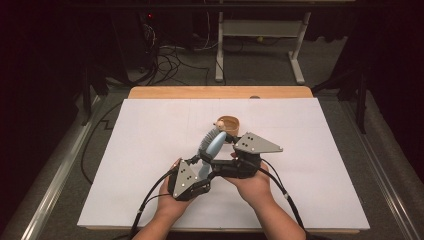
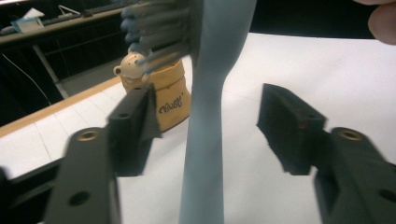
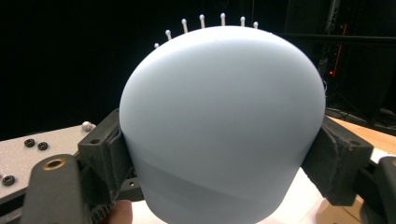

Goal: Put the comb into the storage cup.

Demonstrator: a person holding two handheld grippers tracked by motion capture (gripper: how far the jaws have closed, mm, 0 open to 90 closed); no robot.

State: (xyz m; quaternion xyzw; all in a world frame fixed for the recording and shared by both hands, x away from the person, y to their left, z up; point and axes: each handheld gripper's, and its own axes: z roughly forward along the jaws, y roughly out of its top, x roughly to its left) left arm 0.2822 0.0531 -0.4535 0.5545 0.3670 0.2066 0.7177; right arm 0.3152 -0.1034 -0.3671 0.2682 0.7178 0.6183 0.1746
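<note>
We've got the pale blue hairbrush [image 1: 212, 145] clamped by its head in our right gripper [image 1: 235, 150], our left gripper [image 1: 200, 172] parted around the handle, the tan cup [image 1: 229, 123] just beyond awaiting it.

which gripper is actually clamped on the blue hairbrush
The right gripper: its pads press both sides of the hairbrush head. The left gripper stands open around the handle.
</note>
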